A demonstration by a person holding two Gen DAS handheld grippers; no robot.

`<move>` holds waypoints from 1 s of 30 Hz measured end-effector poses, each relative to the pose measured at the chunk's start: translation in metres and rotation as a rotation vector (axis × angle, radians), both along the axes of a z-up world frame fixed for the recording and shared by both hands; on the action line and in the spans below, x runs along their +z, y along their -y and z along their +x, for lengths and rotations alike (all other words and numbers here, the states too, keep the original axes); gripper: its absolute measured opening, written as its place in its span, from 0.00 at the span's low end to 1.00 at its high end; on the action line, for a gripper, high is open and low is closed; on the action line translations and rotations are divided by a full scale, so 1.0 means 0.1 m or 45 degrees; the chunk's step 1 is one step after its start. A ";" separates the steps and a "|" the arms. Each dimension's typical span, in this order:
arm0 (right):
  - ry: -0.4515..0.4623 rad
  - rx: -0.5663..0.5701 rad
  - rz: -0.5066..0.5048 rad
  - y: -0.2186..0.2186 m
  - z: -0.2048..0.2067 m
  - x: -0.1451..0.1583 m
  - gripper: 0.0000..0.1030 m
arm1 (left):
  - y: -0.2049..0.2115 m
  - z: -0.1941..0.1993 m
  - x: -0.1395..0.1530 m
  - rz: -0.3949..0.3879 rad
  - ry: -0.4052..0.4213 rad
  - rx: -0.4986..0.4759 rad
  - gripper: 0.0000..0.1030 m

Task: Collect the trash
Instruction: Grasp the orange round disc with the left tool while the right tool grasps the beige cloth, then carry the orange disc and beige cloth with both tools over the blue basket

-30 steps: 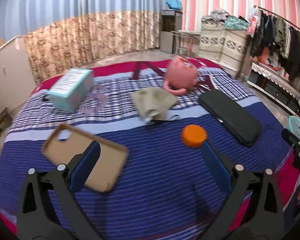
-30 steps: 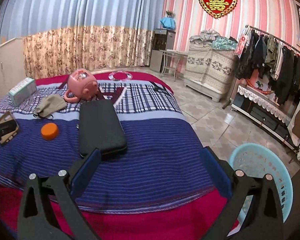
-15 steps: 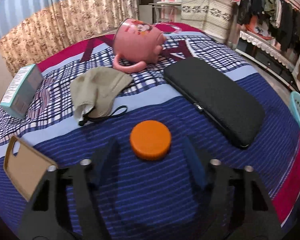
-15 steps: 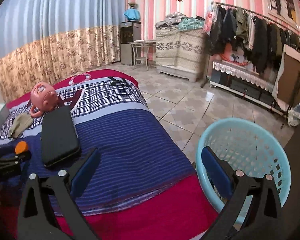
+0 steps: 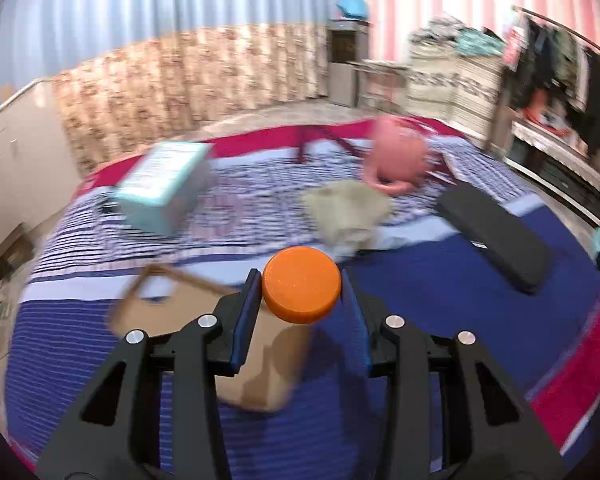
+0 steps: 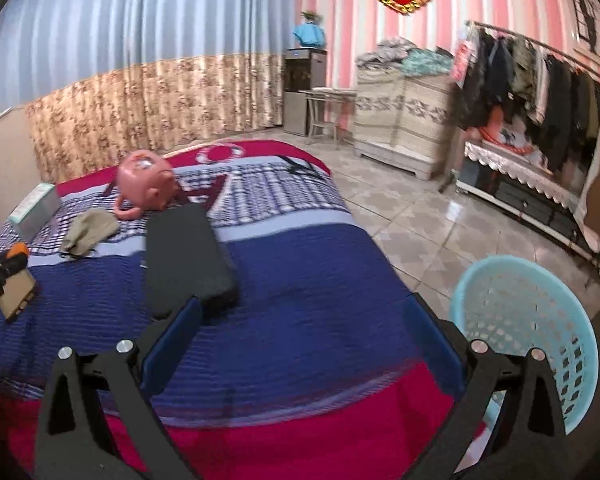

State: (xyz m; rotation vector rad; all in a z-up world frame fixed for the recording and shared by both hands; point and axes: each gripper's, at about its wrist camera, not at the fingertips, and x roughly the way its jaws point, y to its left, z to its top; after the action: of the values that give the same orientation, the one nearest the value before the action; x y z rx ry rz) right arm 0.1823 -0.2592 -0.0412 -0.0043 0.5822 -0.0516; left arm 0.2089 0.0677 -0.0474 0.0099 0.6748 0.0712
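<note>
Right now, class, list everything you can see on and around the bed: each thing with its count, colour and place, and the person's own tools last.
orange cap: one, orange, lifted off the bed between the left gripper's pads
phone case: one, tan, near edge of the bed, below the cap
box: one, light teal, far left of the bed
cloth mask: one, grey-green, middle of the bed
mug: one, pink, on its side beyond the mask
black case: one, black, long, right part of the bed
basket: one, light blue, on the floor right of the bed
left gripper: black with blue pads, shut on the cap, jaws just closed in
right gripper: black with blue pads, open, holding nothing
</note>
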 end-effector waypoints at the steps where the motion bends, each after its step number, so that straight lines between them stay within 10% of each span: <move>1: 0.014 0.036 0.017 -0.12 0.02 0.04 0.95 | -0.15 0.01 0.00 0.001 -0.004 0.038 0.38; 15: -0.108 0.431 0.021 -1.65 0.62 -0.07 0.92 | -1.22 0.01 -0.13 -0.139 0.108 0.404 0.38; 23: -0.241 0.499 0.041 -2.22 1.13 -0.32 0.68 | -1.19 0.06 -0.19 -0.140 0.088 0.373 0.38; 28: -0.352 0.531 0.107 -2.26 1.29 -0.50 0.17 | -1.17 0.06 -0.21 -0.151 0.077 0.366 0.38; 30: -0.316 0.547 0.175 -2.13 1.22 -0.42 0.17 | -1.17 0.07 -0.21 -0.154 0.077 0.355 0.38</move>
State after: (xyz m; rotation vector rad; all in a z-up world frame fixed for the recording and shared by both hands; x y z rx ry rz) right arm 0.3039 -0.0458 -0.0834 -0.0025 0.8214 0.4115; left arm 0.2161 0.1845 -0.0686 -0.2022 0.6158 0.2974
